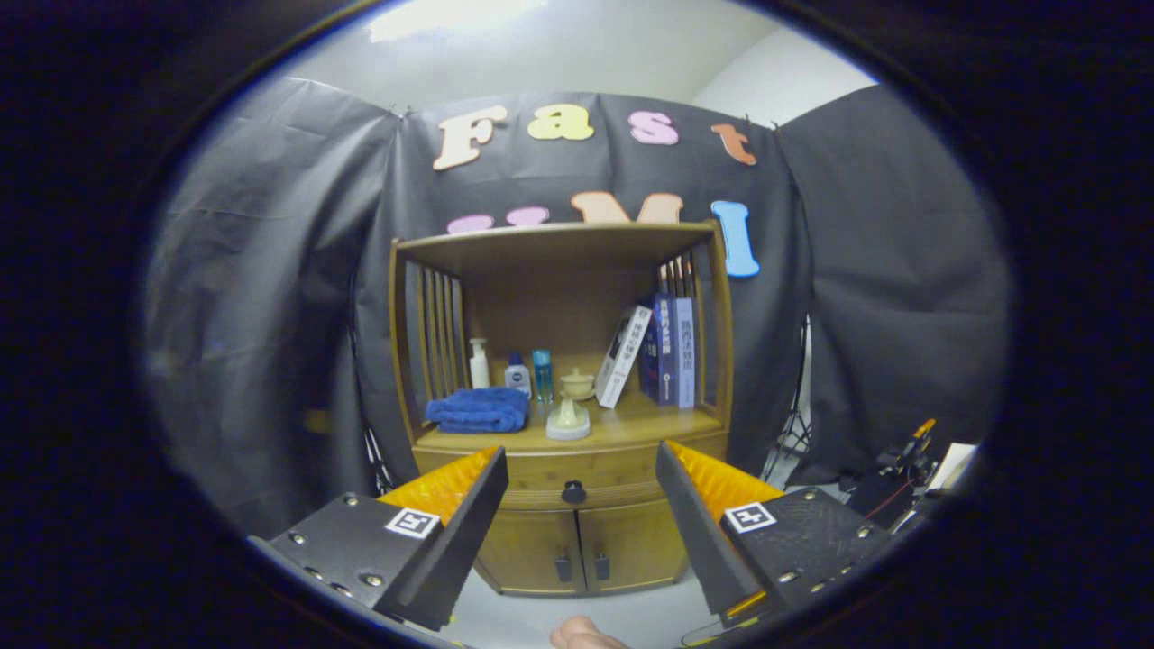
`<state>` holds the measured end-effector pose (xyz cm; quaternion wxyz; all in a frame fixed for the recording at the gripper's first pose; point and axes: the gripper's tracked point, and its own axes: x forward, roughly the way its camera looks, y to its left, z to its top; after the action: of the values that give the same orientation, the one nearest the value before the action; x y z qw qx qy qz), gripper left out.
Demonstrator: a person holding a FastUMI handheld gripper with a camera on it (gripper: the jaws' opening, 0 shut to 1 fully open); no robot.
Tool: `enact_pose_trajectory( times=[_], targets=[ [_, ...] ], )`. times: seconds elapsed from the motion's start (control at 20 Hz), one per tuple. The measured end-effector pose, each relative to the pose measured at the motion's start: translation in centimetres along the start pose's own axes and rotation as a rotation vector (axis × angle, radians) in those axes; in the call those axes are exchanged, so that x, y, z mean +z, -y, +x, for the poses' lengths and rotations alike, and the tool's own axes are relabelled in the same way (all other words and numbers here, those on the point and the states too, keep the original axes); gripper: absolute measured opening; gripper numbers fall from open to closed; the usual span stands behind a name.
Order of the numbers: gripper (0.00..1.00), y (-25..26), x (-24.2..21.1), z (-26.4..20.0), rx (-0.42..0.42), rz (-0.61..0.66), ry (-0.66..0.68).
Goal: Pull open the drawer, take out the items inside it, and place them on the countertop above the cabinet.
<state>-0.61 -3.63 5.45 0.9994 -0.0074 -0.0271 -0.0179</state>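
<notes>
Fingers (581, 505) spread wide, gripping nothing — wooden cabinet (577, 541) well beyond them. Drawer (541, 469) closed, dark knob (574, 492) seen between fingers. Countertop (631, 419) above carries blue towel (478, 410) left, bottles, books (663, 351) right.

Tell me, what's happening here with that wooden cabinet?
A person is holding a two-finger tool and pointing it at a wooden cabinet. Its fingers are spread open, holding nothing, some way short of the cabinet. Seen between them is the drawer with its dark knob, not yet pulled open. On the countertop above sit a folded blue towel, some bottles, a pale ceramic piece and books.
</notes>
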Motion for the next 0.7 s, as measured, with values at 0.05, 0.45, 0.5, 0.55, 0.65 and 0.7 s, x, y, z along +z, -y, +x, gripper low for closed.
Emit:
enact_pose_trajectory(
  times=[0.05, 0.45, 0.5, 0.55, 0.65, 0.7],
  targets=[
    [0.99, -0.3, 0.5, -0.7, 0.007, 0.004, 0.008],
    [0.99, -1.3, 4.9, -4.1, 0.057, 0.020, 0.062],
    [0.99, -1.5, 4.8, -4.4, 0.061, 0.022, 0.064],
    [0.99, -1.6, 5.0, -4.5, 0.064, 0.021, 0.068],
    [0.99, -1.6, 5.7, -4.7, 0.066, 0.027, 0.085],
    [0.99, -1.6, 5.6, -5.0, 0.063, 0.038, 0.087]
  ],
)
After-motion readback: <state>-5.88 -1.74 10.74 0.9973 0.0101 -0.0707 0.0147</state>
